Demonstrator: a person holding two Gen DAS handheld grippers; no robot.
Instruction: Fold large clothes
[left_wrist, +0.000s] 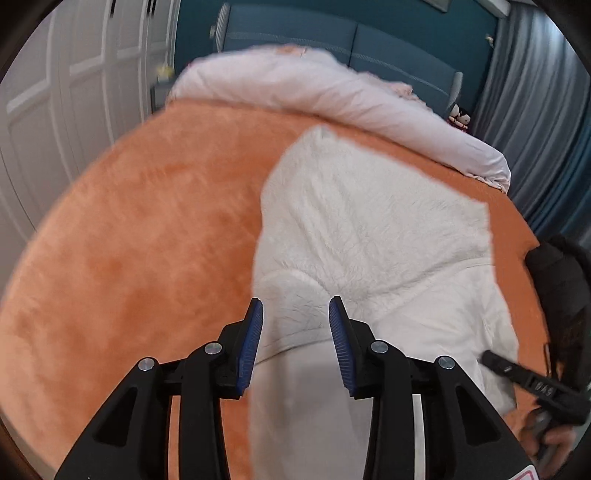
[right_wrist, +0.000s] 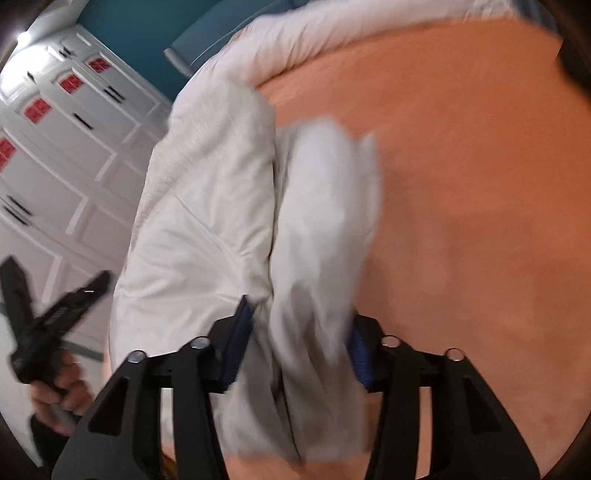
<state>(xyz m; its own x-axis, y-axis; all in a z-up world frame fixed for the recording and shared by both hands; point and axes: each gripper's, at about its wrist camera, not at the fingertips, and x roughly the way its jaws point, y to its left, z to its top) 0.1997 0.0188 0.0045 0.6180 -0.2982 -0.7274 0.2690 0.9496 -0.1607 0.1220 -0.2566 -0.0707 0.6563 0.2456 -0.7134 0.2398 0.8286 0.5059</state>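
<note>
A large white fleecy garment (left_wrist: 369, 240) lies on the orange bedspread (left_wrist: 147, 240). My left gripper (left_wrist: 295, 314) hovers over its near edge with both blue pads apart and nothing between them. In the right wrist view the same garment (right_wrist: 207, 206) is spread to the left, and a blurred fold of it (right_wrist: 321, 229) runs between the pads of my right gripper (right_wrist: 299, 325), whose jaws stand wide. Whether they grip the fold is unclear. The right gripper also shows at the lower right of the left view (left_wrist: 524, 376), and the left gripper at the lower left of the right view (right_wrist: 55, 317).
A rolled white duvet (left_wrist: 332, 96) lies across the far end of the bed against a blue headboard (left_wrist: 332, 40). White wardrobe doors (left_wrist: 55, 110) stand to the left and grey curtains (left_wrist: 535, 110) to the right.
</note>
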